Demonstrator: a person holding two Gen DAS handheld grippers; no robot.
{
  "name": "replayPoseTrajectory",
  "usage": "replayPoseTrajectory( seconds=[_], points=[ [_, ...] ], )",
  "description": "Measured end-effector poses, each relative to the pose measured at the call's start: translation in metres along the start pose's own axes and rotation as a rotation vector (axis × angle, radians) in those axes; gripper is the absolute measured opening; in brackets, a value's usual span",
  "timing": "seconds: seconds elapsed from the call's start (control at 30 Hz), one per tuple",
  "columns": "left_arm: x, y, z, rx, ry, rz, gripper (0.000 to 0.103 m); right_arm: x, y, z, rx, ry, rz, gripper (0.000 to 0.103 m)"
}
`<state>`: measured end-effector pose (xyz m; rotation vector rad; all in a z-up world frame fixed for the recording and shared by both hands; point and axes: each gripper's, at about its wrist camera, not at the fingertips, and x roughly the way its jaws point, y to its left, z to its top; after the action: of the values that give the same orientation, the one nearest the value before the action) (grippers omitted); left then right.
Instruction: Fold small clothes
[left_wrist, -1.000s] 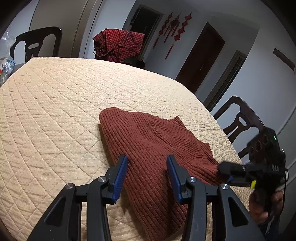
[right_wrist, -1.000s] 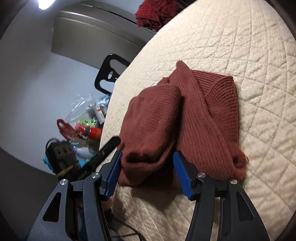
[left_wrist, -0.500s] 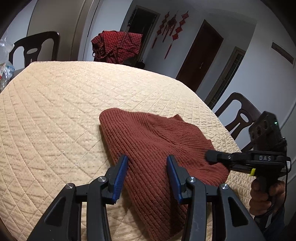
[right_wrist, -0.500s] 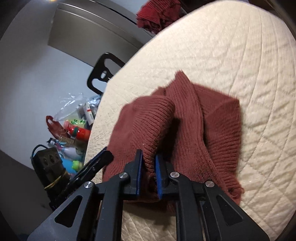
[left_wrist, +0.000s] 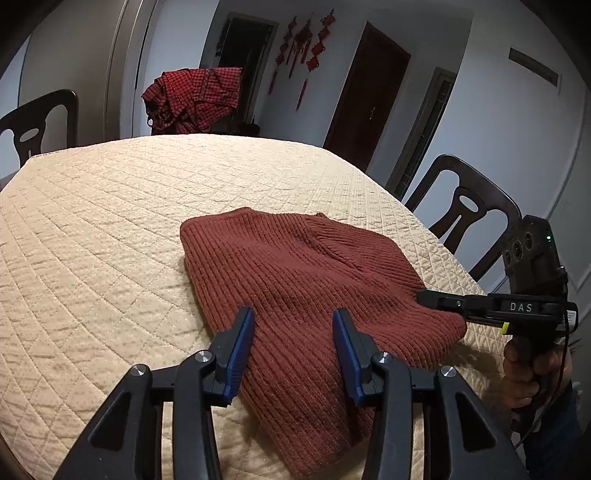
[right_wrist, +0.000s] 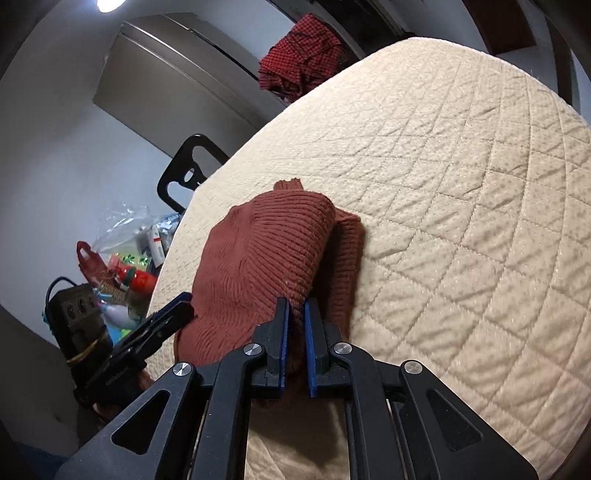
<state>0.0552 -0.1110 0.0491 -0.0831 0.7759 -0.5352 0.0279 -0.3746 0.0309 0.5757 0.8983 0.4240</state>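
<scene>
Two low, close views over the padded table (left_wrist: 110, 229): left looking toward the doors, right toward the cupboard. Shared: brown sweater (left_wrist: 303, 280) and red checked cloth (right_wrist: 299, 59).

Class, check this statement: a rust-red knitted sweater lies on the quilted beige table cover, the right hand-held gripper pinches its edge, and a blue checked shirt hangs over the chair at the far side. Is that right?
One detail is wrong: the checked shirt is red, not blue, as the left wrist view shows. The rest stands: the sweater lies on the table cover, and the right hand-held gripper, its jaws closing, pinches its edge.
</scene>
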Motion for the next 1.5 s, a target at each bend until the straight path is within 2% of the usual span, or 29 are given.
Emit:
replayPoseTrajectory(
  seconds=[0.17,0.23,0.33,0.43,0.5,0.57,0.6,0.63,0.73,0.9,0.97,1.07,1.2,1.3,1.4,1.5],
  points=[
    [-0.003,0.001,-0.002,0.007,0.007,0.015,0.047,-0.002,0.001,0.003,-0.001,-0.006,-0.012,0.007],
    [-0.009,0.002,0.001,-0.003,0.003,0.013,0.047,-0.017,0.011,0.006,-0.046,-0.052,-0.028,0.007],
    [-0.019,-0.002,0.006,0.002,-0.022,0.01,0.047,-0.034,0.036,0.005,-0.142,-0.091,-0.001,0.007],
    [-0.023,-0.011,0.006,0.029,-0.023,-0.004,0.047,-0.027,0.052,-0.007,-0.223,-0.041,-0.003,0.007],
    [-0.02,-0.014,0.0,0.048,-0.003,-0.018,0.047,-0.016,0.048,-0.018,-0.255,0.003,-0.051,0.007],
    [-0.015,-0.014,-0.009,0.059,0.021,-0.007,0.047,-0.004,0.035,-0.027,-0.239,0.047,-0.11,0.007],
    [-0.012,-0.014,-0.013,0.064,0.026,0.002,0.047,0.0,0.029,-0.031,-0.234,0.058,-0.135,0.001],
    [-0.011,-0.013,-0.016,0.067,0.025,0.006,0.047,0.003,0.024,-0.034,-0.243,0.055,-0.147,0.0],
    [-0.009,-0.013,-0.018,0.077,0.016,0.016,0.047,0.001,0.019,-0.035,-0.227,0.036,-0.133,0.0],
    [-0.008,-0.017,-0.02,0.097,0.009,0.035,0.047,-0.001,0.026,-0.033,-0.265,0.055,-0.166,0.0],
    [-0.01,-0.015,-0.02,0.094,0.007,0.035,0.047,-0.007,0.032,-0.031,-0.263,0.042,-0.159,0.0],
    [-0.008,-0.015,-0.019,0.093,0.008,0.034,0.047,-0.017,0.042,-0.022,-0.27,-0.024,-0.115,0.001],
    [-0.003,-0.019,-0.018,0.101,0.008,0.037,0.05,-0.001,0.047,-0.006,-0.249,-0.056,-0.093,0.001],
    [-0.004,-0.018,-0.019,0.095,0.005,0.031,0.05,0.022,0.03,-0.002,-0.201,-0.023,-0.15,0.0],
    [-0.004,-0.017,-0.02,0.09,0.005,0.032,0.05,0.022,0.014,-0.001,-0.122,-0.057,-0.067,0.0],
    [-0.005,-0.016,-0.02,0.091,0.005,0.033,0.05,0.02,0.012,0.0,-0.088,-0.061,-0.038,0.0]
  ],
)
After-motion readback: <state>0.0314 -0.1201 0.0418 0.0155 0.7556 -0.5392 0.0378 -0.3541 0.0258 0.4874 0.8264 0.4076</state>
